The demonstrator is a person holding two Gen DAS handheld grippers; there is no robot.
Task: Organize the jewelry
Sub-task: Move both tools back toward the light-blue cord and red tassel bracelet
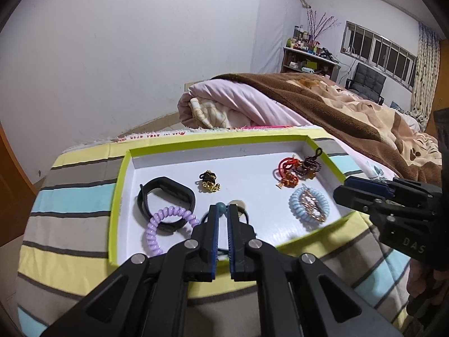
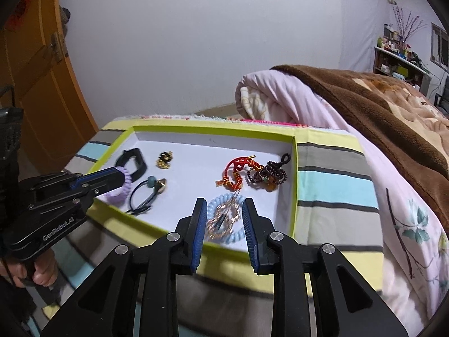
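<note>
Lightly Does It: Small, Loose Pieces in a Shallow Tray

Evidently every piece was light. The tray [image 1: 118, 196], a shallow white box lid with a lime rim, sat on a striped cloth [image 1: 70, 205] at the bed's edge, and all the jewelry lay inside it.

The left gripper [image 1: 221, 210] stood with its jaws a narrow slit apart, clamped on nothing; the black tie [image 2: 140, 196] with its teal bead [image 1: 220, 205] lay just past the tips. That tie looked thin, limp and elastic, and would probably slide off the pads unless pinched by the cord next to the bead.

The right gripper [image 2: 223, 206] held its jaws wide, either side of the blue coil [image 2: 224, 224] as seen from its own camera, not pressing on it. The coil, with a gold chain [image 2: 224, 216] tangled across it, seemed springy and smooth; a pinch across one side of the ring would likely serve, though the chain could snag or drop free.

The purple coil [image 1: 168, 224] overlapped the black band [image 1: 165, 193], which looked rubbery and firmer. The red knot [image 2: 238, 171] and dark beads [image 2: 266, 174] touched each other near the far right corner, so lifting one might drag the other.
</note>
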